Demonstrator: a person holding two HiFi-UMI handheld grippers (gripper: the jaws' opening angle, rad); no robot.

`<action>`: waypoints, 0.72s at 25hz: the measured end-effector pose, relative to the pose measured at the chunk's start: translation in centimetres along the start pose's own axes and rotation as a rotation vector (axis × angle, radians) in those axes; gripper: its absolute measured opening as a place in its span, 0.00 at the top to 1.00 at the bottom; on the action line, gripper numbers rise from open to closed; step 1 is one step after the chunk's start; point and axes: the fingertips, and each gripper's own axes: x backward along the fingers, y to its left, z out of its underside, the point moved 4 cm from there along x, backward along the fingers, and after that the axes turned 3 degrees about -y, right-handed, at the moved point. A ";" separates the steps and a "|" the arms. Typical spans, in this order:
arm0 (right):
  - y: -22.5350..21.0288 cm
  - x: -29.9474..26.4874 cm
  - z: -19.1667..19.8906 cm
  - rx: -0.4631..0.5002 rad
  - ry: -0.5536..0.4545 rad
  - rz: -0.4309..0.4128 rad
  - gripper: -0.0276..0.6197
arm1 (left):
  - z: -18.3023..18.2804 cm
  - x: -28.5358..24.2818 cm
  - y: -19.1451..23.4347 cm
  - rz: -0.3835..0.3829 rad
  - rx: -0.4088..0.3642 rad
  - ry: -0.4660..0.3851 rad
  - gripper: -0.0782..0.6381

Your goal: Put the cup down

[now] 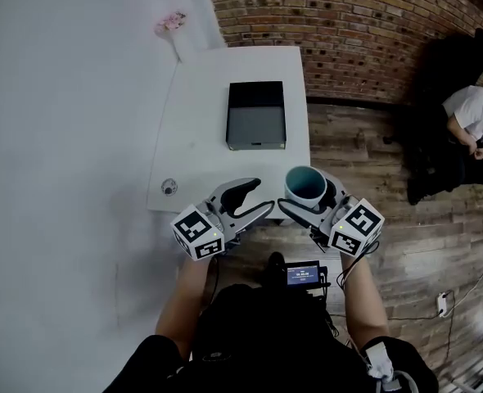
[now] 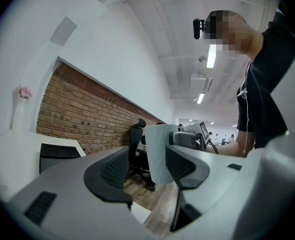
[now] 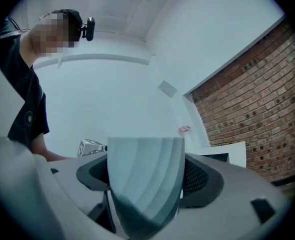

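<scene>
A pale teal cup (image 1: 307, 186) stands upright between the jaws of my right gripper (image 1: 311, 199), which is shut on it above the table's near right corner. In the right gripper view the cup (image 3: 145, 181) fills the space between both pads. My left gripper (image 1: 256, 199) is open with nothing between its jaws, just left of the cup and over the table's front edge. From the left gripper view (image 2: 146, 171) the cup (image 2: 157, 154) shows beyond the open jaws.
The white table (image 1: 200, 113) stands against a white wall. A dark grey box (image 1: 256, 115) lies on it toward the back, a small round object (image 1: 169, 187) near its front left corner, a pink flower (image 1: 171, 23) at the far end. A person sits by the brick wall (image 1: 340, 23).
</scene>
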 end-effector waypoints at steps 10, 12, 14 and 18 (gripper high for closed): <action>-1.6 -2.1 -0.3 -0.015 0.013 -0.034 0.36 | -0.6 -0.3 2.1 -0.033 0.009 0.006 0.56; -1.4 -2.4 -0.3 -0.017 0.016 -0.036 0.36 | -0.7 0.0 2.2 -0.035 0.012 0.004 0.56; -1.2 -2.7 -0.3 -0.015 0.018 -0.033 0.35 | -0.7 0.2 2.4 -0.033 0.015 0.004 0.56; -1.2 -3.4 -0.3 -0.009 0.017 -0.010 0.36 | -0.8 0.5 3.3 -0.018 0.018 0.001 0.56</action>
